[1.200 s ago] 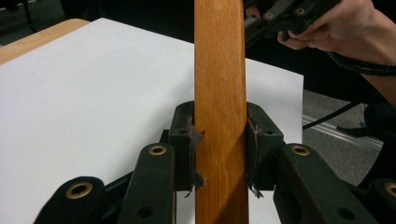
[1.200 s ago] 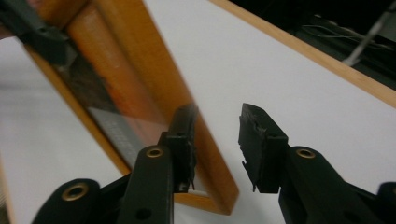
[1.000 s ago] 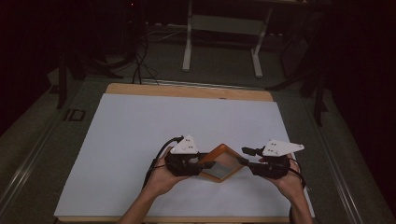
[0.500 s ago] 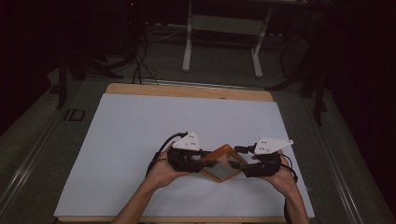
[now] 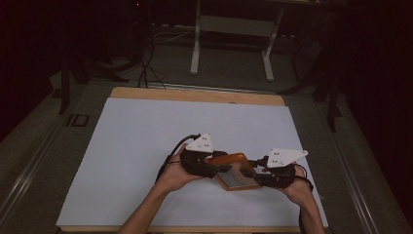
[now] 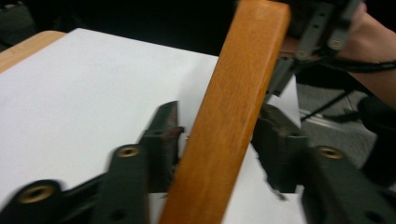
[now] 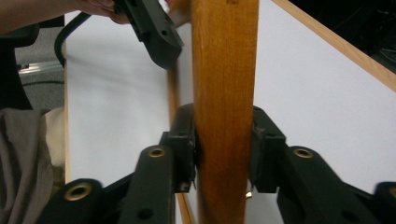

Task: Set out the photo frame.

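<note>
An orange-brown wooden frame (image 5: 237, 170) with a grey panel sits low over the white sheet between both grippers. My left gripper (image 5: 221, 168) is at its left edge. In the left gripper view the wooden bar (image 6: 233, 102) runs slanted between the jaws of the left gripper (image 6: 219, 130), which have just been opening, and the pads stand slightly off it. My right gripper (image 5: 255, 173) holds the frame's right edge. In the right gripper view the right gripper (image 7: 224, 126) has just been closing, and both pads now press the upright wooden bar (image 7: 224, 70).
A white sheet (image 5: 146, 146) covers the table, with a wooden strip (image 5: 195, 94) bare along the far edge. Beyond it are a stand's legs (image 5: 231, 44) and cables on a dark floor. Both forearms enter from the bottom edge.
The frame has turned from standing tilted on a corner to lying flatter between the grippers. The right gripper has drawn in a little toward the left one.
</note>
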`<state>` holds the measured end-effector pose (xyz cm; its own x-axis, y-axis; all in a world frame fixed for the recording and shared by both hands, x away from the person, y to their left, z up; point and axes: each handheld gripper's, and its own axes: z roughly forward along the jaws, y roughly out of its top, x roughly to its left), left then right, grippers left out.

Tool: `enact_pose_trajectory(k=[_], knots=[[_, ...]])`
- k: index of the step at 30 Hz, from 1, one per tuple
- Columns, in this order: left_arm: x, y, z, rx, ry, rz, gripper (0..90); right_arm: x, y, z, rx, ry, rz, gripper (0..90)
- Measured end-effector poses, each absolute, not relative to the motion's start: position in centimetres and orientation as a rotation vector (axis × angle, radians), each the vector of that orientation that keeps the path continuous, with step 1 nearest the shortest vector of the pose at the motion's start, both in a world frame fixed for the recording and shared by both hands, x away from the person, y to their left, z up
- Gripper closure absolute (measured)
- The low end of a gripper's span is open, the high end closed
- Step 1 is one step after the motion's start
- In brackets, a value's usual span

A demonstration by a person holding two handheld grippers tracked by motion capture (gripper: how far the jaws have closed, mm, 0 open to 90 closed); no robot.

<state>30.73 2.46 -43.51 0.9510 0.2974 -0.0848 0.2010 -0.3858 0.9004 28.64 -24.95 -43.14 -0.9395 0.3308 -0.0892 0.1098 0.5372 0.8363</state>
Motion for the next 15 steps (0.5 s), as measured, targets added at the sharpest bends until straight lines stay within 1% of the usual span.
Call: enact_pose_trajectory(k=[4, 9, 10, 11, 15], knots=[[30.6, 3.1, -43.6, 1.944, 0.392, 0.124, 44.1, 28.5, -25.0, -43.2, 0.367, 2.526, 1.349, 68.0], [30.2, 4.1, -43.6, 1.899, 0.411, 0.137, 40.8, 28.4, -25.3, -43.3, 0.377, 2.525, 1.350, 68.0], [30.0, 4.7, -43.8, 1.886, 0.428, 0.156, 40.8, 28.4, -25.4, -43.3, 0.379, 2.526, 1.347, 68.0], [30.0, 5.0, -44.0, 1.875, 0.437, 0.168, 38.8, 28.4, -25.6, -43.3, 0.378, 2.525, 1.349, 68.0], [30.2, 5.5, -44.9, 1.867, 0.470, 0.160, 36.7, 28.5, -25.8, -43.4, 0.380, 2.527, 1.352, 68.0]])
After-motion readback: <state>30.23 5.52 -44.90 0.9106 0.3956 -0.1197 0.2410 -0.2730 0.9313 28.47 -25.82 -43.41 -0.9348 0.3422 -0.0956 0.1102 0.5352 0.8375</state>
